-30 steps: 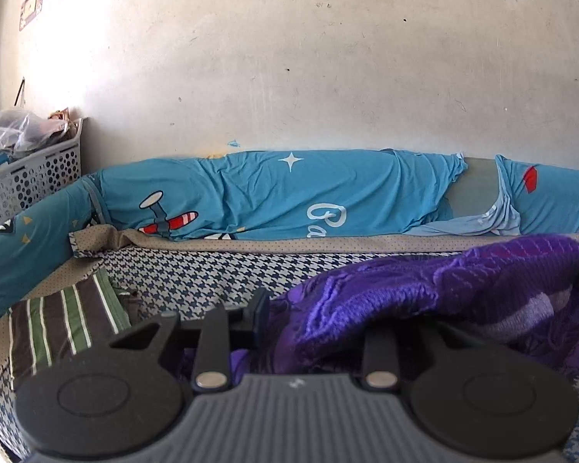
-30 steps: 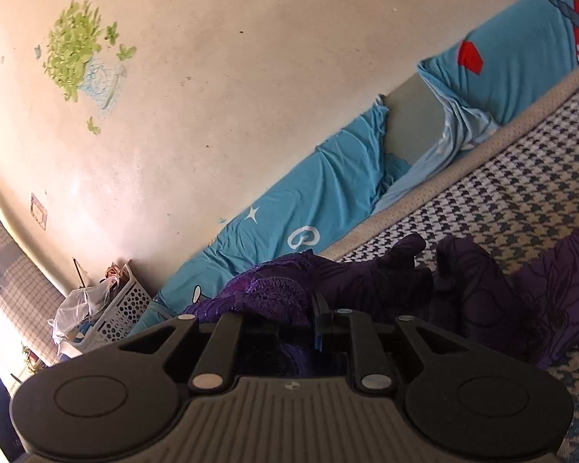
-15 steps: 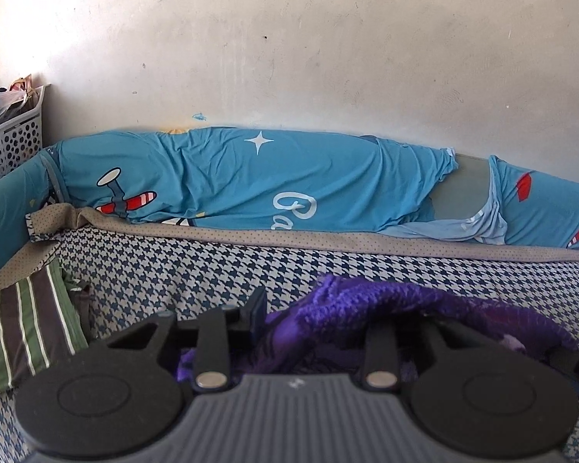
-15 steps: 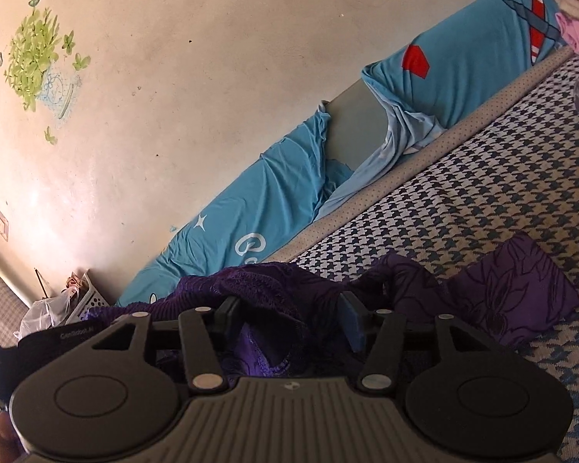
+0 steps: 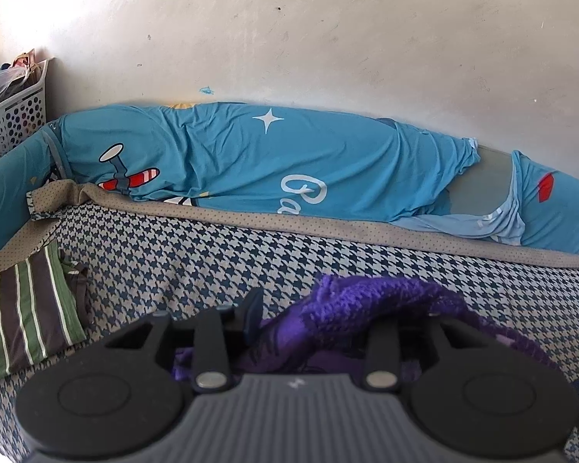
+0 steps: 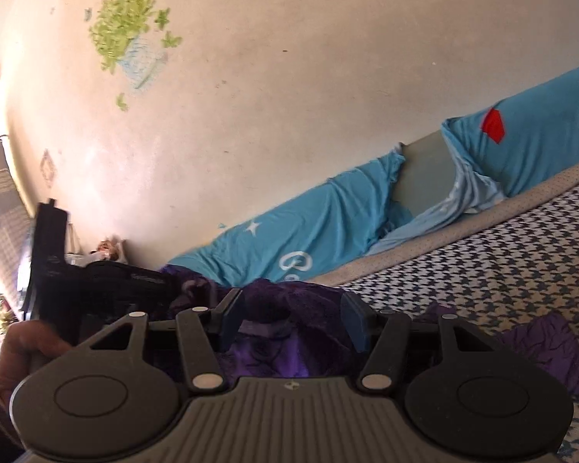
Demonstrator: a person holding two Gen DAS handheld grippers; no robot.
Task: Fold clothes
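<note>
— Where the left wrist camera looked along the bed [image 5: 197,254], what did the left gripper [image 5: 328,320] have?
— Its jaws stood apart. The purple garment [image 5: 370,301] was bunched between them at six o'clock and draped over the right finger, so I could not tell whether it was pinched. A striped cloth [image 5: 23,316] lay at eight o'clock, blue pillows [image 5: 251,166] ran across the middle, and a basket [image 5: 15,115] sat at ten.
— And the right wrist view?
— The right gripper [image 6: 293,320] was released, its blue pads [image 6: 231,316] spread around the garment [image 6: 285,301], which was heaped at six o'clock on the checked bed [image 6: 501,270]. The left gripper [image 6: 108,281] and a hand [image 6: 23,351] showed at eight o'clock, and a green wall sticker [image 6: 127,38] at eleven.
</note>
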